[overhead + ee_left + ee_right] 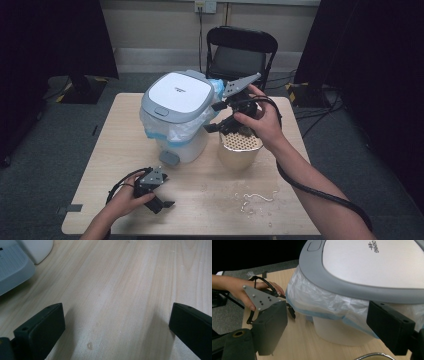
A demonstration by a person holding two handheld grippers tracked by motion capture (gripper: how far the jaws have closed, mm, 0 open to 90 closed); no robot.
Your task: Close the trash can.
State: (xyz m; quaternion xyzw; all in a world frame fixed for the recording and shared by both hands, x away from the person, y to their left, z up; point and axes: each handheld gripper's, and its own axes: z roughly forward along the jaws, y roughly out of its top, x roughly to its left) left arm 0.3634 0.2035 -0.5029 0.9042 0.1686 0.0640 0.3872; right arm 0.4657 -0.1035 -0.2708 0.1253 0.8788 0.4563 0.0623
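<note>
A white pedal bin (177,117) with a grey-rimmed lid (372,262) shut stands mid-table, lined with a clear bag (324,300) that has a blue edge. Just right of it sits a metal strainer pot (240,150). My right gripper (215,117) hovers over the pot's left rim, its jaws pointing at the bin's side. In the right gripper view this gripper (330,332) is open, and nothing lies between the jaws. My left gripper (162,204) rests near the front left of the table. It is open (117,327) over bare wood.
The bin's grey pedal (169,158) juts toward the front. Small pale scraps (255,197) lie scattered on the table (210,175) in front of the pot. A black folding chair (240,50) stands behind the table's far edge. Cables trail from both grippers.
</note>
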